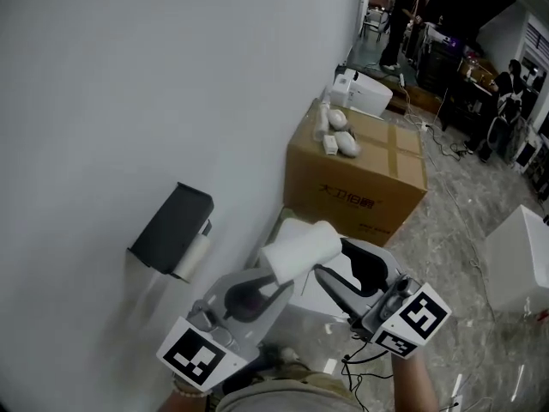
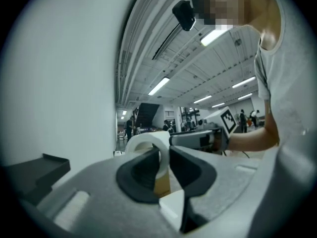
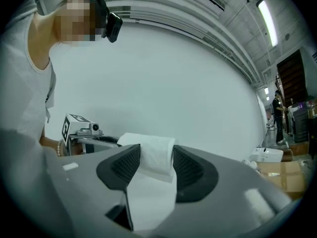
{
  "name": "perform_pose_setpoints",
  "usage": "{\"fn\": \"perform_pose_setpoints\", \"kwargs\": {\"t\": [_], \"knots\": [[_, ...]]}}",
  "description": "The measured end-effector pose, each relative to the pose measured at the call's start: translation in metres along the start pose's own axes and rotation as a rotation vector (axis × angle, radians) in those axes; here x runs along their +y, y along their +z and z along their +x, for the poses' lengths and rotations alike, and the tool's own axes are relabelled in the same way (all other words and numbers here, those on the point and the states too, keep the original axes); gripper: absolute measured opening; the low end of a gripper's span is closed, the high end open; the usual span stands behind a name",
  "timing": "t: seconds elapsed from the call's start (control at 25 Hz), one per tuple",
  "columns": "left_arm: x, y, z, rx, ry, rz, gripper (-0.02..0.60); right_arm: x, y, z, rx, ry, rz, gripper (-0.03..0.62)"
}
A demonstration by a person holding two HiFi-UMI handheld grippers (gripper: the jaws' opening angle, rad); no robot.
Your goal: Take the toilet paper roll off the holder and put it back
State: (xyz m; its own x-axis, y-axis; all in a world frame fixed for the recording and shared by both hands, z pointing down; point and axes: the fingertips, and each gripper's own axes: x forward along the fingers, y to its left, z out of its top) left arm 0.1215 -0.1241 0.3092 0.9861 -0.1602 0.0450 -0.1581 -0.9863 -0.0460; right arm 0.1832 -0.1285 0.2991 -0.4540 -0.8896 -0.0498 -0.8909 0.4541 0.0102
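White wall (image 1: 129,75) fills most of what I see from the head view, with a grey stone floor (image 1: 446,247) off at 3 o'clock. On the wall hangs the dark grey box-shaped holder (image 1: 170,226). A pale round bar (image 1: 194,254) shows under its lid.

I see the white toilet paper roll (image 1: 300,245) off the holder, up in the air. It sits at about 3 o'clock from the holder, apart from it and out from the wall. Both grippers have it.

My left gripper (image 1: 270,281) comes at the roll from 7 o'clock. In the left gripper view (image 2: 165,155) its jaws are close together and pinch the round edge of the roll (image 2: 148,143). One jaw sits on the side of the hole and the other on the outside. The holder (image 2: 34,170) is low at 9 o'clock in that view.

My right gripper (image 1: 330,273) comes in from 5 o'clock. In the right gripper view (image 3: 156,157) its jaws press on the two flat ends of the roll (image 3: 148,152), one on each side. A loose white sheet (image 3: 148,197) hangs down from the roll toward 6 o'clock, between the jaws.

Past the roll, at 1 o'clock, stands a big brown cardboard box (image 1: 356,174) on the floor, with some small white things on top of it.
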Motion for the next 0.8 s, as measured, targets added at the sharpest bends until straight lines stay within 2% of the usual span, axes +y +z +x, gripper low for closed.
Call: {"fn": "perform_pose_setpoints", "kwargs": {"t": [0.48,0.8], "knots": [[0.061,0.022,-0.066,0.01,0.295,0.078,0.064,0.04,0.028,0.091,-0.045,0.237,-0.064,0.213],[0.095,0.029,-0.1,-0.006,0.455,0.15,0.066,0.062,0.028,0.143,-0.036,0.359,-0.058,0.213]]}}
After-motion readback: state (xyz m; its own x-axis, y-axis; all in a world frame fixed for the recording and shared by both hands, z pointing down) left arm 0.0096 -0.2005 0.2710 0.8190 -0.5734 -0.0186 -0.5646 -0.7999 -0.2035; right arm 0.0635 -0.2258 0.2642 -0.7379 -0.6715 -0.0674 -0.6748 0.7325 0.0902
